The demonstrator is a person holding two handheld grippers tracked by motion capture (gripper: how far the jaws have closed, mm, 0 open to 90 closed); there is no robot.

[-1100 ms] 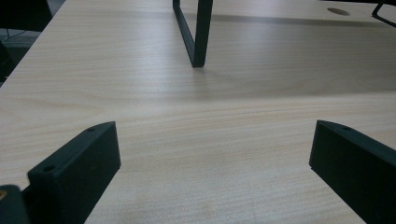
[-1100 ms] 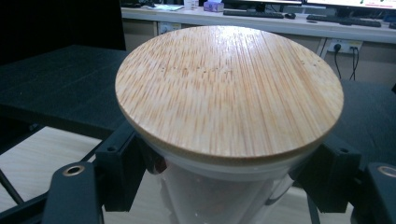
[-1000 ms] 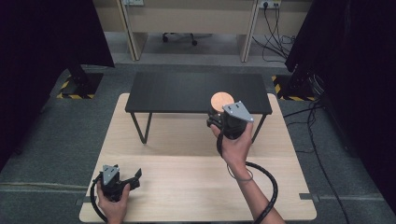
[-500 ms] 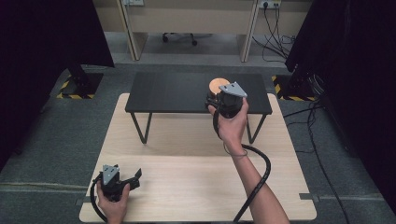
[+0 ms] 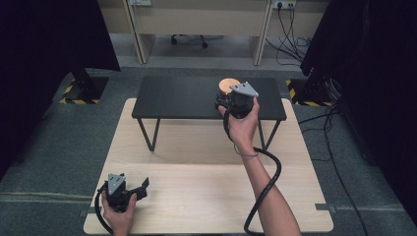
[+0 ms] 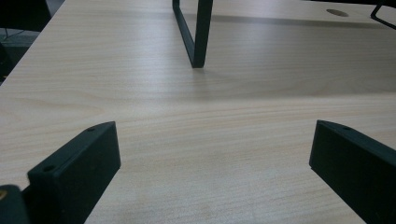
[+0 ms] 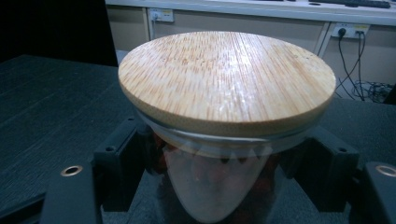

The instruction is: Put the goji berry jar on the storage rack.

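1. Right gripper (image 5: 235,104): jaws clamped on the glass body of a jar (image 7: 210,177), just under its round wooden lid (image 7: 227,77)
2. Jar location: over the black raised shelf (image 5: 187,98), right of centre; whether its base touches the surface cannot be told
3. Left gripper (image 5: 129,189): jaws spread wide, nothing between them, low over the light wooden table (image 6: 196,121) at its near left corner
4. Progress, as judged: jar secured and brought to the shelf; setting down and release outstanding
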